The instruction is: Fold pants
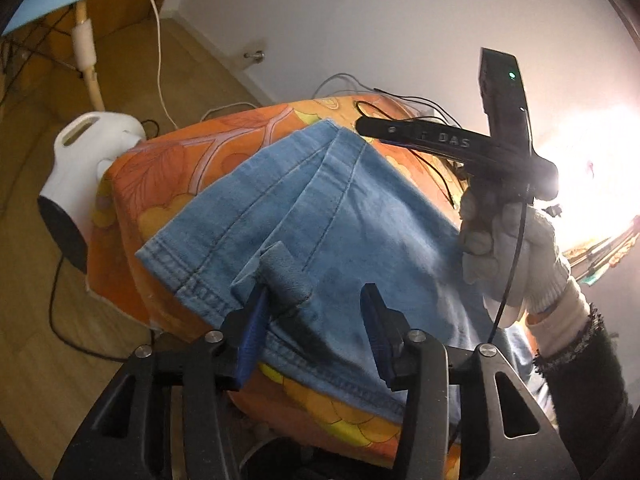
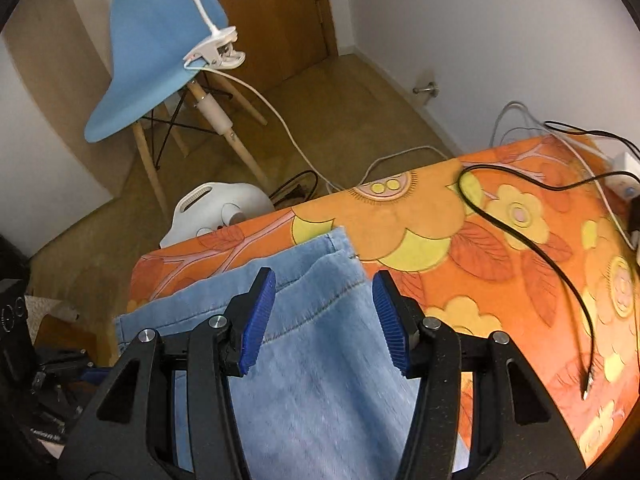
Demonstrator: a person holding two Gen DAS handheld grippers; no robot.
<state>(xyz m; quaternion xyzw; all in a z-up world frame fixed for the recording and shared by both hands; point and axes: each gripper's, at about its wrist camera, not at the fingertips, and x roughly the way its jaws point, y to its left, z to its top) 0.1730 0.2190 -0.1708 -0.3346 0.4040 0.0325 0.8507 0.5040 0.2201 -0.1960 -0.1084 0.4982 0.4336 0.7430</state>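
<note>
- A plain white wall [image 2: 480, 20] is seen at the far side, with a small metal door stop [image 2: 426, 89] fixed at its base.
- The floor [image 2: 340, 120] is covered in tan wood-look boards.
- A wooden door [image 2: 280, 20] is set in the far corner.
- A blue shell chair [image 2: 156, 52] on wooden legs stands at the far left; a white clip [image 2: 216, 53] with a white cable is clamped to its seat edge.
- A white appliance [image 2: 216, 208] sits on the floor just beside the orange flowered tablecloth [image 2: 500, 248].
- Strong glare [image 1: 600, 160] is seen at the right.
</note>
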